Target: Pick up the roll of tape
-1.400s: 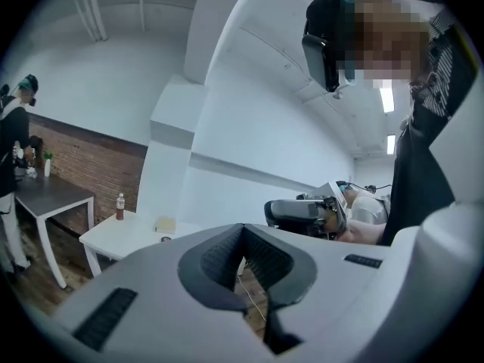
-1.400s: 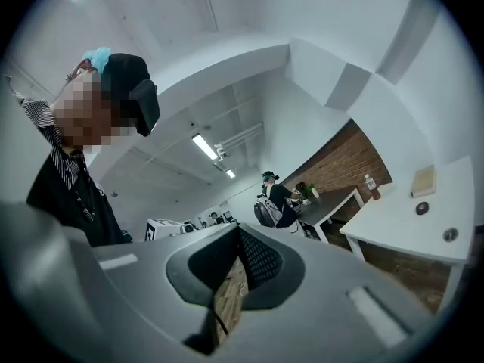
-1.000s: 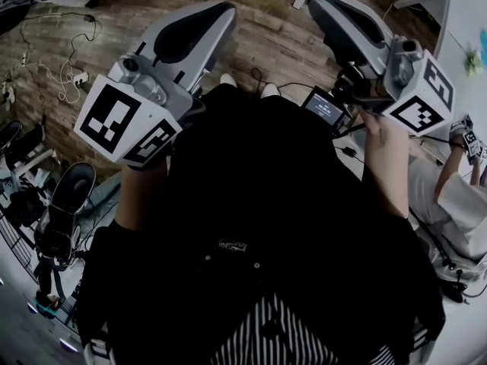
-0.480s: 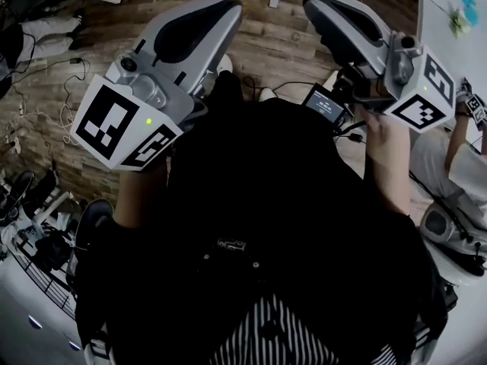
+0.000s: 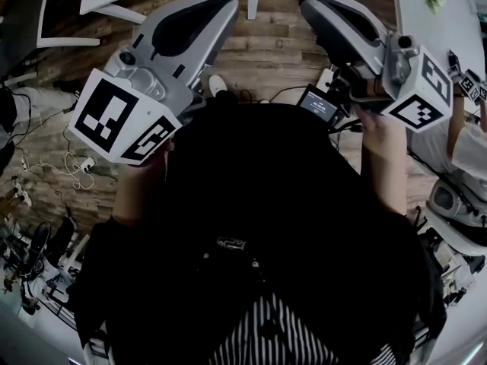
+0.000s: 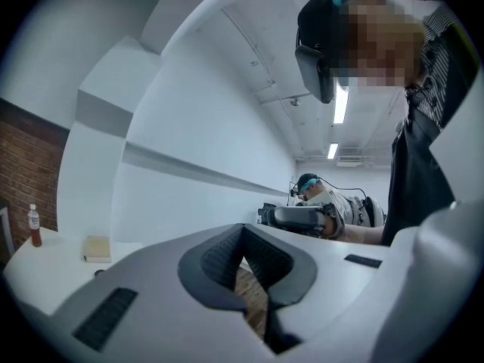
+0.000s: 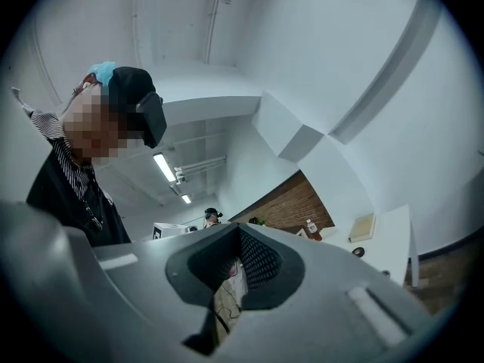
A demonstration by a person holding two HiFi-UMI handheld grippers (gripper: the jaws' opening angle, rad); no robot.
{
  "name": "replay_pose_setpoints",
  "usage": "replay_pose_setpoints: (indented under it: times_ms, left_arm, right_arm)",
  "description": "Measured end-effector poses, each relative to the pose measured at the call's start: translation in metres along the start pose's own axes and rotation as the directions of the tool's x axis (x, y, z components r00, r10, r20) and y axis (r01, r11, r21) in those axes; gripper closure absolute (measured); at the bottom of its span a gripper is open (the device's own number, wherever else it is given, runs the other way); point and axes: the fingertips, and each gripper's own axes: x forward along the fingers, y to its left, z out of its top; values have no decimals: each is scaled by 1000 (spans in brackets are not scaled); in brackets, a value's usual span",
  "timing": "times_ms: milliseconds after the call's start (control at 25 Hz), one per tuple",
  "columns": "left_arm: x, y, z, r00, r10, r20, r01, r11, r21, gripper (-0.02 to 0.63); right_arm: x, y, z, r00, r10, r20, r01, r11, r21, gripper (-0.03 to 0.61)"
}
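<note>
Two smooth grey shells, left gripper [image 5: 223, 3], right gripper [image 5: 309, 6], ribbed dark jaws closed, empty

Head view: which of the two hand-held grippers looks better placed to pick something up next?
Neither, really. The left gripper and the right gripper are both shut, empty and held side by side over the wooden floor. No roll of tape shows in any view, so neither side has an edge.
</note>
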Motion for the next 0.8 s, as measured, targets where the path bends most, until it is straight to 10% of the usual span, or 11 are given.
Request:
replay_pose_setpoints:
  times_ms: [800]
  left_arm:
    - [-36, 117, 24, 999, -33, 17, 33, 999, -17, 609]
  right_arm:
    - [129, -34, 12, 995, -57, -77, 54, 998, -45, 575]
